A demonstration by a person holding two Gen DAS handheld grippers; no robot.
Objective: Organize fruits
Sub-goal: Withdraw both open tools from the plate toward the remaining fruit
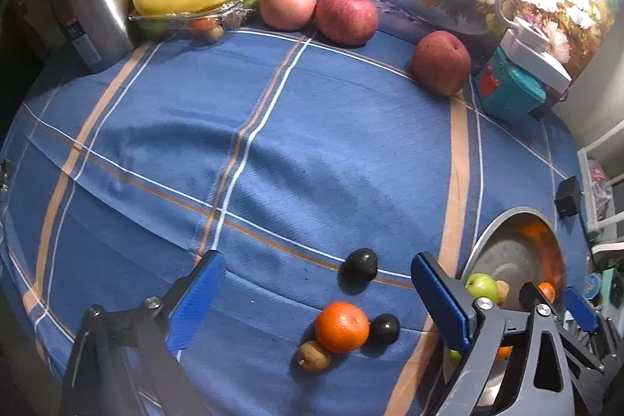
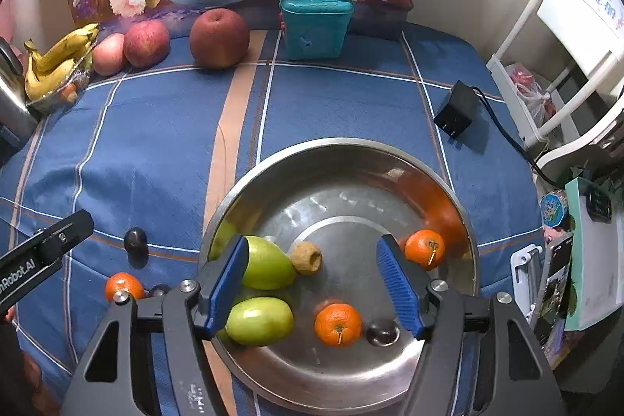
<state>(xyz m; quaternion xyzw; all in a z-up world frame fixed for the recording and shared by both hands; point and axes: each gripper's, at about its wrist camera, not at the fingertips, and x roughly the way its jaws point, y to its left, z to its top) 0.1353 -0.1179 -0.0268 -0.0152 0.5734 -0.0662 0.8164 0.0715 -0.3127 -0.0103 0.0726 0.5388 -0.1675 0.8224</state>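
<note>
on the bench's blue checked cloth point(image 1: 312, 151), a steel bowl point(image 2: 351, 151) holds fruit; left gripper point(image 1: 312, 283) and right gripper point(image 2: 312, 279) spread, empty; steel kettle point(image 1: 89, 6) behind.

- Left gripper point(image 1: 316, 293) points steeply down, jaws spread wide, nothing held.
- Right gripper point(image 2: 312, 279) points steeply down, jaws apart, gripping nothing.
</note>
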